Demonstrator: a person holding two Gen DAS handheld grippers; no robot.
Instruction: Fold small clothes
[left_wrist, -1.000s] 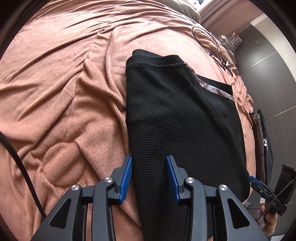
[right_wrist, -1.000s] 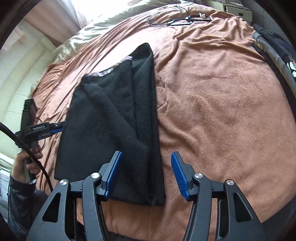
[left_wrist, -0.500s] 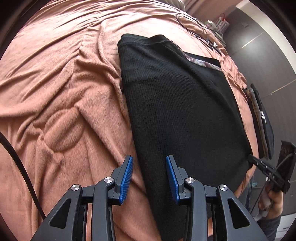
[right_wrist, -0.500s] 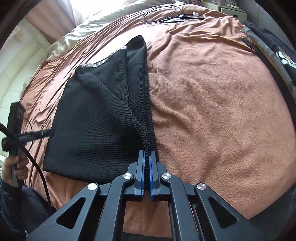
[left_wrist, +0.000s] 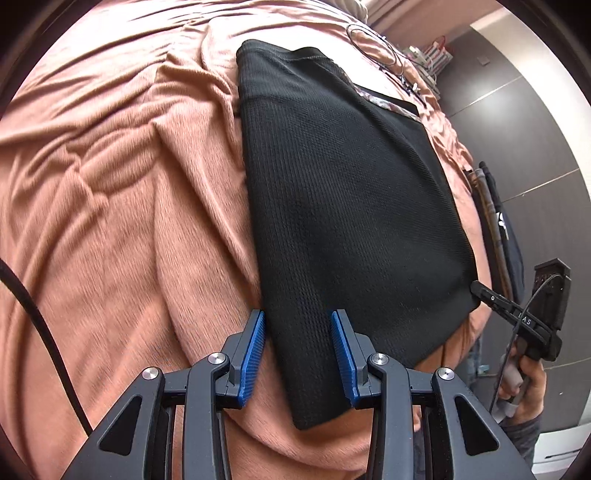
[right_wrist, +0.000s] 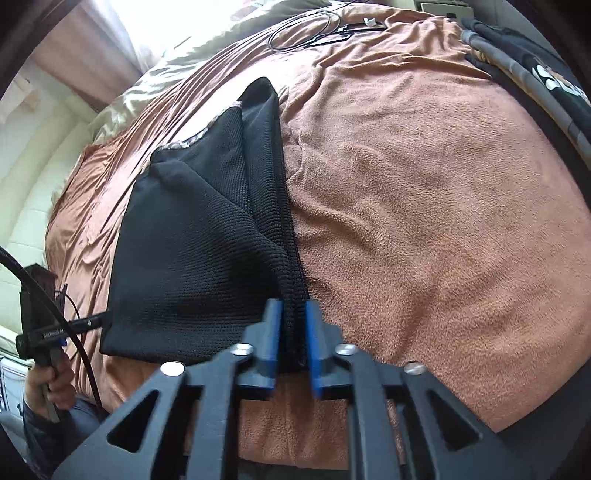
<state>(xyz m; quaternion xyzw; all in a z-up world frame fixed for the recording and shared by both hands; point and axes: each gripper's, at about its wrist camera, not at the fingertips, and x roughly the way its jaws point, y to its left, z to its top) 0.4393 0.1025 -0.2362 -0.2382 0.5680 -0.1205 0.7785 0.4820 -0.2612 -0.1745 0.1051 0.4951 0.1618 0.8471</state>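
A black knit garment lies folded lengthwise on the brown blanket, with a patterned trim at its far end. My left gripper is open above the garment's near left corner, and the cloth's edge lies loosely below the gap between its blue pads. My right gripper has the thick folded right edge of the garment filling its narrow gap; its jaws are opening. In the left wrist view the right gripper meets the garment's near right corner. In the right wrist view the left gripper sits at the near left corner.
A pile of dark clothes lies at the bed's right edge. Thin cables lie on the blanket's far end. A black cable hangs at the left. The person's hands hold the gripper handles past the bed's near edge.
The right gripper closed fully at the folded edge, then parted a little with cloth between its pads. The left gripper slid back toward the garment's near left corner, still open.
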